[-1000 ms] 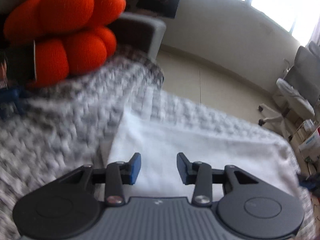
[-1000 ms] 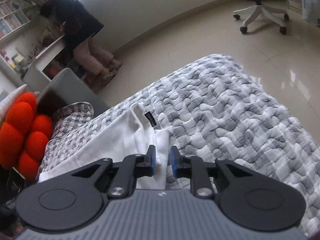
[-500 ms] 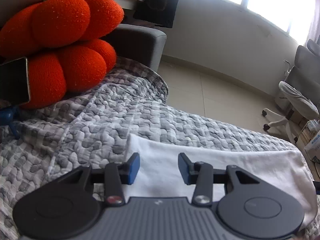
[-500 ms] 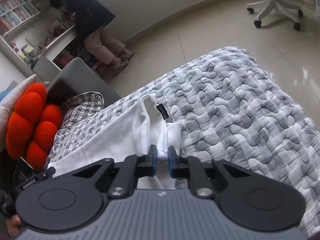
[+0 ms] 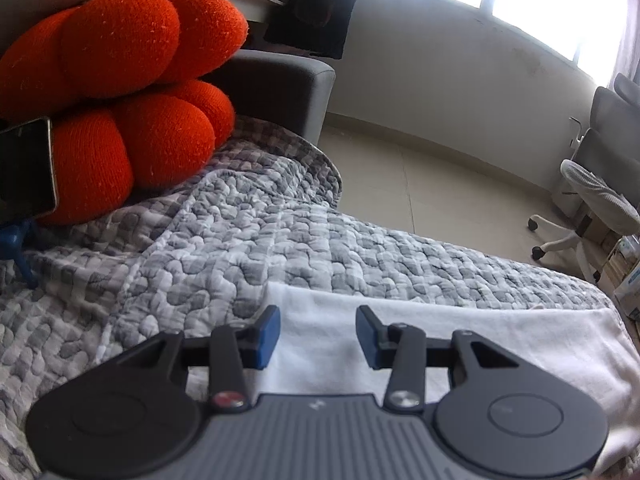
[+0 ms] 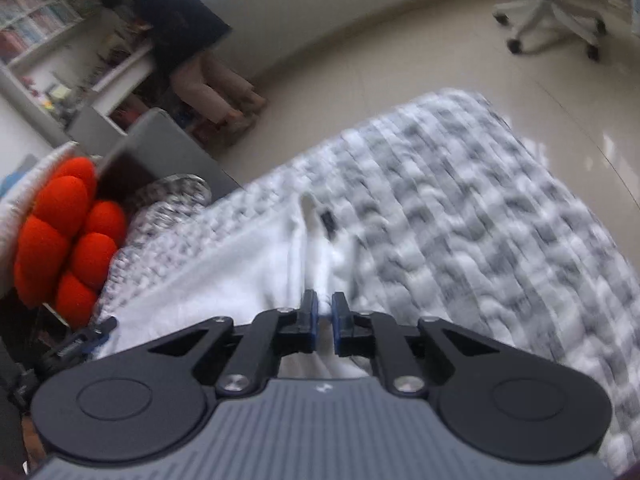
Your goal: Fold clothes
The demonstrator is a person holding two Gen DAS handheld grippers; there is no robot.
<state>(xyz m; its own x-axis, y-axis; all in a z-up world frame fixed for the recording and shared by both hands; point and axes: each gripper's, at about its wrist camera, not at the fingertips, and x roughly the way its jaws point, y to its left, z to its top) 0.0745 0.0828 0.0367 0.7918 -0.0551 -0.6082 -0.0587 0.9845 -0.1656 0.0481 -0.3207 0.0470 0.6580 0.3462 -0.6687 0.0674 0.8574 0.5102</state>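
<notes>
A white garment [image 5: 460,344] lies spread on a grey-and-white quilted cover [image 5: 240,248]. My left gripper [image 5: 318,336] hovers over the garment's near left corner, open, its blue pads apart with nothing between them. In the right wrist view the same garment [image 6: 240,272] is bunched into a raised fold with a small black label [image 6: 329,220] near its far end. My right gripper [image 6: 325,320] is shut on that fold, and white cloth shows in the narrow gap between the pads. The right wrist view is motion-blurred.
An orange knotted cushion [image 5: 120,92] and a phone on a blue tripod [image 5: 24,172] sit at the cover's left. A grey sofa arm [image 5: 280,88] stands behind. On the tiled floor are an office chair [image 6: 552,12] and a person at a desk [image 6: 188,40].
The right gripper's pads have drawn together onto the garment's fold. The left gripper has drawn back toward the garment's left corner, so more quilt shows ahead; its jaws stay apart.
</notes>
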